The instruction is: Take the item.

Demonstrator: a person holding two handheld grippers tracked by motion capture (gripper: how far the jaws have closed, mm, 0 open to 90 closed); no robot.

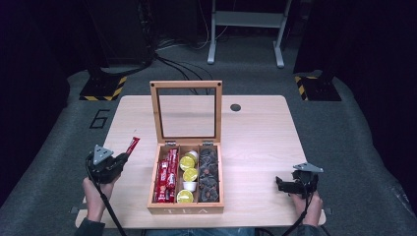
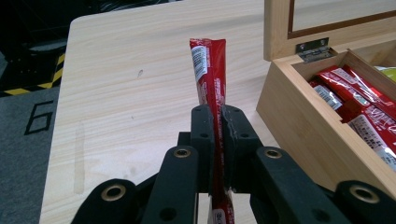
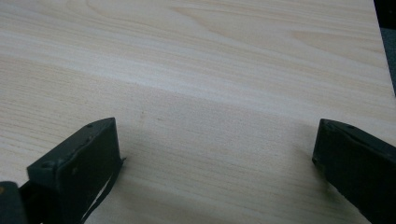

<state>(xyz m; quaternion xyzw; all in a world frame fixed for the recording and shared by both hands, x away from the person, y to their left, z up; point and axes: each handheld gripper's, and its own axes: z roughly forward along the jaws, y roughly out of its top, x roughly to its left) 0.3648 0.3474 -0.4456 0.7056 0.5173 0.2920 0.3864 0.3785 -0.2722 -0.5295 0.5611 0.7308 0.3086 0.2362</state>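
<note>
While fingers clamp red sachet point(image 2: 209, 70), tea box point(image 1: 186, 209) open

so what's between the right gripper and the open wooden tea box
Nothing: bare pale wood table separates the right gripper from the open wooden tea box, seen in the high view.

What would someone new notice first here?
The open wooden box at the table's middle, with red sachets, yellow pods and dark pods in three compartments. Left of it, the left gripper is shut on one red sachet. The right gripper is open over bare table at the right.
</note>
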